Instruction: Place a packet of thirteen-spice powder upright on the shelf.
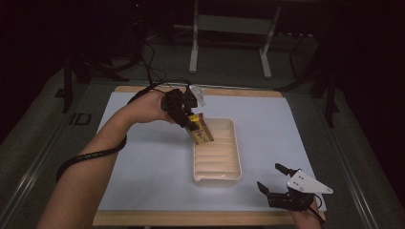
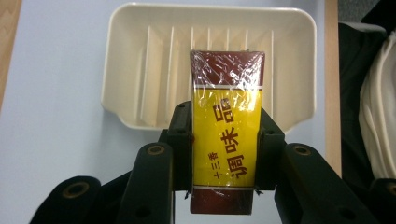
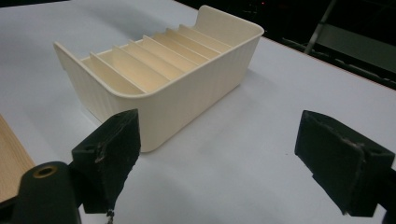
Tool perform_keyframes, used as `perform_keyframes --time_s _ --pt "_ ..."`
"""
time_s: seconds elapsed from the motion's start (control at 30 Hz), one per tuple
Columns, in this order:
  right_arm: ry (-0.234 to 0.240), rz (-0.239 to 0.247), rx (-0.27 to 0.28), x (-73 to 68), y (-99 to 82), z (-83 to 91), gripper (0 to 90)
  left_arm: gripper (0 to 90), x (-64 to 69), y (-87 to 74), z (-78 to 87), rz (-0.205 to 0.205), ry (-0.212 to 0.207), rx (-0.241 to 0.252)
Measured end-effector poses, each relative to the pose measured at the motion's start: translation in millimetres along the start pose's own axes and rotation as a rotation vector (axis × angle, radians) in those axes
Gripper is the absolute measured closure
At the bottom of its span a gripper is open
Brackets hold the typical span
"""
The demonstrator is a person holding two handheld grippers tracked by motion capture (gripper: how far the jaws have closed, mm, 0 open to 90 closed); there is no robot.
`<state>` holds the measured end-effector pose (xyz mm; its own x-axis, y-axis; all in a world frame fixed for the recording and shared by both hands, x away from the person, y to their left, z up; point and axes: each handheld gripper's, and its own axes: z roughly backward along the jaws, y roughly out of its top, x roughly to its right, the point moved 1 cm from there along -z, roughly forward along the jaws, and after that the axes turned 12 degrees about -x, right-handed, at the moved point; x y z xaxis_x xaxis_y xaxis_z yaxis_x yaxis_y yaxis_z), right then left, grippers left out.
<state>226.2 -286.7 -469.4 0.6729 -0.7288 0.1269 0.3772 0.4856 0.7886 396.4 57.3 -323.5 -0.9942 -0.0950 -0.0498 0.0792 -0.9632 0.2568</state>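
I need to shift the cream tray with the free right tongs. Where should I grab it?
Grip the tray's long side wall near the corner facing the right tongs, from above, one pad inside and one outside. The wall is thin and upright, and the open tongs face it; the ribbed body is too wide to span.

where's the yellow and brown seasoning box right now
In the high view the seasoning box sits left of centre, clamped in the left hand-held gripper and tilted over the far left corner of the cream ribbed tray.

The high view looks down and forward over the table; both gripper views sit close, sharing the cream tray (image 1: 217, 162) (image 2: 140, 65) (image 3: 187, 98)
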Motion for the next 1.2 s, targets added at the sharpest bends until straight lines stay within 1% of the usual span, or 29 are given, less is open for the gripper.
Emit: perform_keyframes --time_s 0.03,0.07,0.1,0.13,0.17,0.2,0.27,0.37,0.43,0.47,0.53,0.63,0.73,0.77,0.83,0.87,0.93,1.1,1.2 --pt "0.001 0.0 0.001 0.0 0.0 -0.1 14.3 67.6 -0.5 0.9 -0.7 -0.006 -0.002 0.003" --pt "0.001 0.0 0.001 0.0 0.0 -0.1 14.3 67.6 0.1 2.3 -3.1 -0.003 0.004 0.024" --pt "0.001 0.0 0.001 0.0 0.0 0.0 14.3 67.6 -0.2 3.4 -4.7 -0.007 0.0 0.029" --pt "0.001 0.001 0.001 0.1 -0.1 -0.1 14.3 67.6 -0.4 4.5 -6.4 -0.01 0.008 0.038" --pt "0.002 0.0 -0.001 0.1 -0.1 -0.1 14.3 67.6 -0.9 5.0 -8.4 -0.01 0.009 0.051" --pt "0.002 0.001 -0.001 0.1 -0.1 -0.3 14.3 67.6 -1.9 5.6 -10.4 -0.006 -0.001 0.061" --pt "0.003 0.001 -0.001 -0.1 0.0 -0.4 14.3 67.6 -3.3 6.5 -14.5 -0.001 0.007 0.077" --pt "0.002 0.003 -0.002 -0.2 -0.1 -0.4 14.3 67.6 -5.1 6.8 -18.7 -0.001 0.005 0.082" --pt "0.002 0.005 -0.004 -0.1 -0.1 -0.4 14.4 67.6 -8.7 6.1 -23.9 -0.001 0.003 0.091" --pt "0.002 0.005 -0.004 -0.1 -0.1 -0.6 14.4 67.6 -10.0 5.6 -25.5 -0.003 0.011 0.096" --pt "0.003 0.007 -0.003 -0.1 -0.2 -0.7 14.4 67.5 -13.4 4.8 -30.1 0.001 0.004 0.099" --pt "0.004 0.008 -0.005 -0.5 -0.2 -0.6 14.4 67.5 -17.5 2.8 -37.2 -0.006 0.03 0.111" --pt "0.007 0.006 -0.008 -0.7 -0.3 -0.6 14.4 67.5 -21.1 0.7 -43.4 -0.01 0.039 0.135" --pt "0.007 0.008 -0.006 -0.5 -0.3 -0.9 14.4 67.5 -22.7 0.6 -45.5 -0.006 0.026 0.138" --pt "0.008 0.009 -0.007 -0.4 -0.3 -1.2 14.5 67.5 -23.5 0.7 -49.6 -0.014 0.034 0.13" --pt "0.008 0.01 -0.009 -0.4 -0.3 -1.2 14.5 67.5 -24.3 1.0 -51.7 -0.013 0.024 0.124" --pt "0.009 0.01 -0.009 -0.6 -0.3 -1.3 14.5 67.5 -25.0 1.6 -55.6 -0.015 0.021 0.123" --pt "0.011 0.012 -0.01 -0.8 -0.3 -1.3 14.5 67.5 -26.9 2.0 -61.9 -0.021 0.025 0.119" --pt "0.01 0.014 -0.011 -0.9 -0.4 -1.3 14.5 67.5 -28.0 1.7 -63.2 -0.021 0.024 0.127"
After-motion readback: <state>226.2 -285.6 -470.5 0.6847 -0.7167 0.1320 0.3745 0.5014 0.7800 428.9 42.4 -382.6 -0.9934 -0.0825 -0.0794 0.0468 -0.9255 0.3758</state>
